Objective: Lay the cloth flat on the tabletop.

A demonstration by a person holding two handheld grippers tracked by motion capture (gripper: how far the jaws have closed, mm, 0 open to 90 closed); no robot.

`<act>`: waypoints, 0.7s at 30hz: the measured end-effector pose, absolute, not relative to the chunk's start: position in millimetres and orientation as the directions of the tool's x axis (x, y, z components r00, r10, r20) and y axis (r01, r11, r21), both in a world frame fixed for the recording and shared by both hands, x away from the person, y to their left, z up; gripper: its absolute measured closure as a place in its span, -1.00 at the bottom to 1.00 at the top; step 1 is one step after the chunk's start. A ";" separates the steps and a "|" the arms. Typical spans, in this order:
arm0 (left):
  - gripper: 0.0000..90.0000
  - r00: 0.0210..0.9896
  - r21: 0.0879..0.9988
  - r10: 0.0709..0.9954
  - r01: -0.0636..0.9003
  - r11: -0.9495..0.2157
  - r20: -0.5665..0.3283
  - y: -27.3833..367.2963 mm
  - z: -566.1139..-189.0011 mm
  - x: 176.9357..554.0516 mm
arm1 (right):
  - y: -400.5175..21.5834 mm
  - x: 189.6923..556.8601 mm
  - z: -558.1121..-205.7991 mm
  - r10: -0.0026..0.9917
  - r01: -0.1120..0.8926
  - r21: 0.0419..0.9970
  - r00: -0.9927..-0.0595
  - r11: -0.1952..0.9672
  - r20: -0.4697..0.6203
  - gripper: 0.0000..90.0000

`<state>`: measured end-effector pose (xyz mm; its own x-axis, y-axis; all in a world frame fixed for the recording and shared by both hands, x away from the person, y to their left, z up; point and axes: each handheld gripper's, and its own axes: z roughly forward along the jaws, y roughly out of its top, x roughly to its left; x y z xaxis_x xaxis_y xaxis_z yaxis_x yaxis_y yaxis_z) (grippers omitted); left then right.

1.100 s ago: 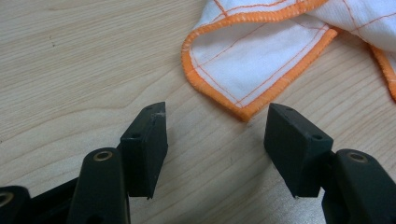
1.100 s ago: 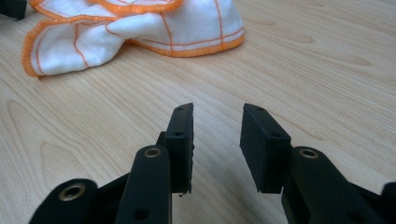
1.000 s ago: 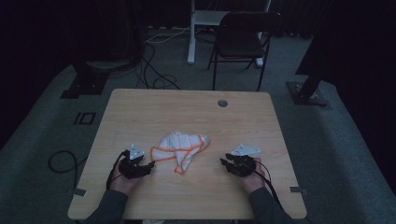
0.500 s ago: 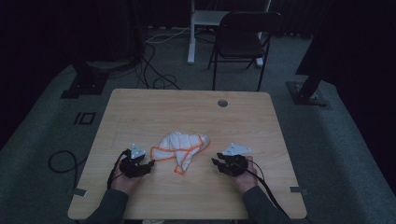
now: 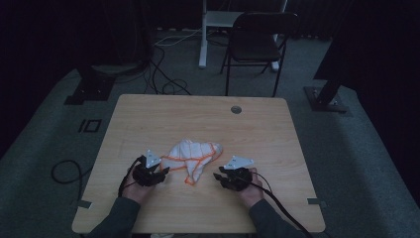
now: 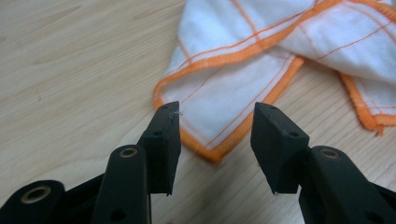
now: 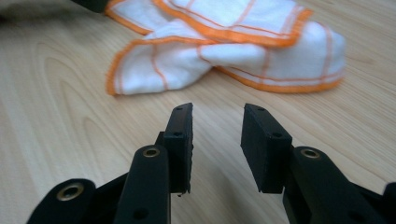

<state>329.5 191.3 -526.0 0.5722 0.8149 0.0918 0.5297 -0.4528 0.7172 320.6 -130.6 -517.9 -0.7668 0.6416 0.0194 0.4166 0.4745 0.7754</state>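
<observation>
Looking at the scene: a crumpled white cloth (image 5: 192,156) with orange hems lies near the middle of the wooden table (image 5: 148,114), a bit toward the person's side.
Left gripper (image 5: 157,173): its jaws stand apart and hold nothing; in the left gripper view a folded corner of the cloth lies just beyond and between their tips.
Right gripper (image 5: 220,177): its jaws are also apart and empty; in the right gripper view the cloth is near but some bare table is between.
Risk of a thin grasp: I judge the left jaws could close on the hem of the top layer only, because the corner is folded; the layer beneath may then slip out.
Risk of pushing: the tips are low over the table, so moving forward may push the cloth away.
Risk on the right: the lobes of cloth overlap, so a wrong fold may be taken.
</observation>
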 end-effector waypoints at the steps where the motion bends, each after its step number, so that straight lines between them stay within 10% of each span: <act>1: 0.19 0.576 0.716 0.812 0.526 -0.459 0.097 189.5 -526.0 330.2 | -128.3 320.1 -518.0 0.636 0.415 0.775 -0.771 0.476 0.022 0.42; 21: 0.48 0.595 0.694 0.798 0.533 -0.484 0.099 176.4 -536.2 330.8 | -87.4 313.2 -519.9 0.565 0.385 0.766 -0.825 0.515 0.035 0.30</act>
